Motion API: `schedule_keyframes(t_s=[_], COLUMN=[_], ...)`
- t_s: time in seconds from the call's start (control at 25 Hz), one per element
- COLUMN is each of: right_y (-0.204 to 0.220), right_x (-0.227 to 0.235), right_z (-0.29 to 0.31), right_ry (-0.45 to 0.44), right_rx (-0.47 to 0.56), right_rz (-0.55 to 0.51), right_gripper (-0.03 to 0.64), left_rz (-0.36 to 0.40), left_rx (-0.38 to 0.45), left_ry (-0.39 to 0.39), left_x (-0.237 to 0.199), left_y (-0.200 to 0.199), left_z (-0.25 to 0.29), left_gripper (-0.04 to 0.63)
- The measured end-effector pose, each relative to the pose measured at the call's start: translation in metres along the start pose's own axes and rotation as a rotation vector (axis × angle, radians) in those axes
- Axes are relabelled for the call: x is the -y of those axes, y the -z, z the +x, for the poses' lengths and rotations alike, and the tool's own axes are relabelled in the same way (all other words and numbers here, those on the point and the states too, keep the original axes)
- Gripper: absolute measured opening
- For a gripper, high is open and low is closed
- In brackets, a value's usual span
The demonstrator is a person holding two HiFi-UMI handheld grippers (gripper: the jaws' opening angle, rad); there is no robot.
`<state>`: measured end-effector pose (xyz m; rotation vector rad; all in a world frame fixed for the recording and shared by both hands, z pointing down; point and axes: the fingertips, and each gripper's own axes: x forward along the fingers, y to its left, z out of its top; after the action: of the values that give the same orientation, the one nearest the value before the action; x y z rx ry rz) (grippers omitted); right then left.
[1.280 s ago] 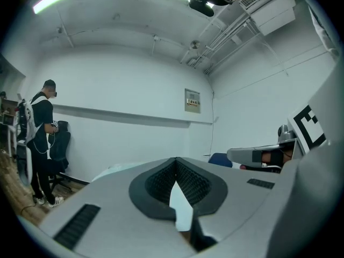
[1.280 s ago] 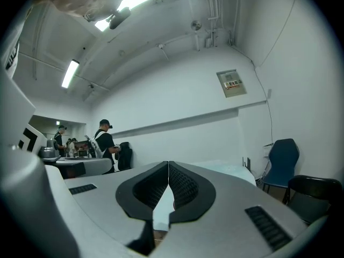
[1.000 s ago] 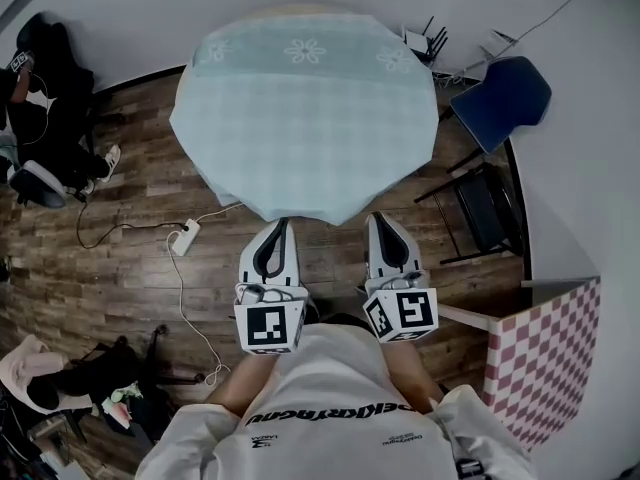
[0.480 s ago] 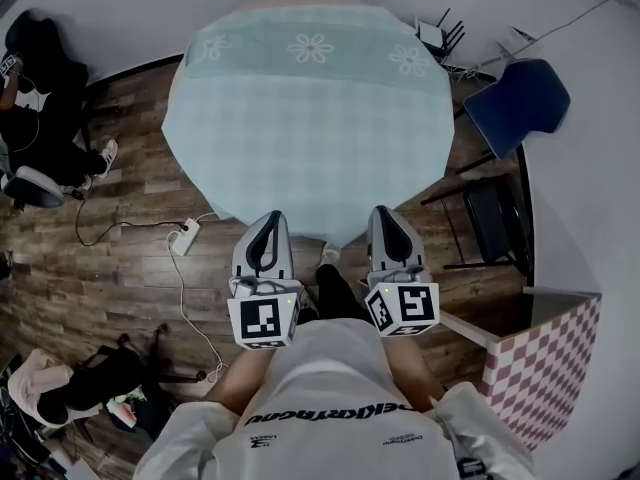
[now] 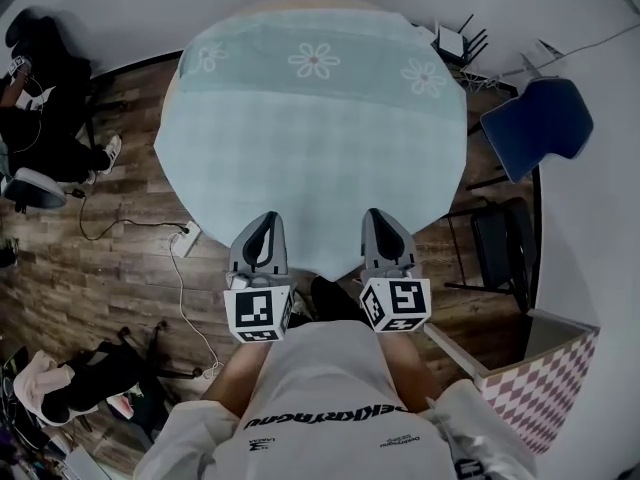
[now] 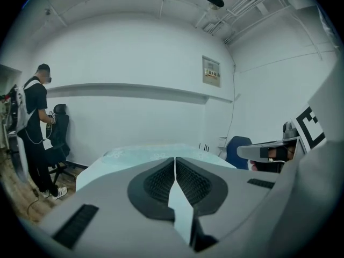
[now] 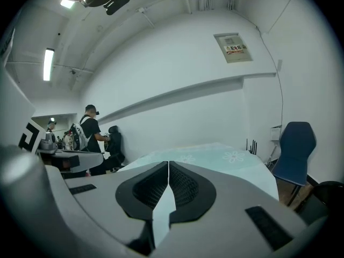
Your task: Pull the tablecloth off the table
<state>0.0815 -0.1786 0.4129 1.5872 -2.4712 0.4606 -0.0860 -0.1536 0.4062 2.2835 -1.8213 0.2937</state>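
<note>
Head view looks steeply down on a round table (image 5: 290, 2) that is almost fully covered. Only a thin tan rim shows at the top of the frame, and the legs are hidden under the tablecloth (image 5: 315, 138). This tablecloth is pale blue with fine checks and a band of white flowers along its far side. It fills the upper middle of the frame, and its near edge comes to a blunt point low in the middle, between the two tongs. The left gripper (image 5: 262, 220) and the right gripper (image 5: 383, 216) lie side by side just under the centre. Their tips are over this near edge, so the edge itself is covered there. The hands that hold them are hidden behind the marker cubes (image 5: 257, 315) and the person's white shirt (image 5: 320, 388), which the bottom of the frame cuts off.

In the left gripper view the pads (image 6: 158, 180) are pressed together. A pale strip of the cloth is pinched between them and runs back toward the camera, while the rest of the cloth spreads flat just beyond the tips. The right gripper view shows the same: the jaws are closed on a pale fold, and the cloth stretches away above and to the right of them.

A blue chair (image 5: 545, 123) stands at the right of the head view, apart from the table. A person in dark clothes (image 6: 33, 117) stands at the left edge of the left gripper view, too small to show any detail.
</note>
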Motion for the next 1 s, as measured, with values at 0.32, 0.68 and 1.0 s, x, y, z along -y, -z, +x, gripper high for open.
schedule_keyframes(t_s=[0.32,0.68,1.0], right_y=[0.019,0.048,0.091], right_x=[0.047,0.067,0.083], right_z=[0.059,0.12,0.172], right_ry=[-0.003,0.045,0.098], right_rx=[-0.079,-0.144,-0.252], right_rz=[0.002,0.044,0.076], right_gripper=[0.04,0.089,0.247], left_rz=[-0.006,-0.048,-0.067], left_rx=[-0.084,-0.18,-0.276], left_ry=[-0.047,-0.057,-0.056], left_x=[-0.026,-0.067,-0.102], left_y=[0.022,0.06,0.105], left_z=[0.059,0.115,0.162], left_gripper=[0.017,0.104,0.223])
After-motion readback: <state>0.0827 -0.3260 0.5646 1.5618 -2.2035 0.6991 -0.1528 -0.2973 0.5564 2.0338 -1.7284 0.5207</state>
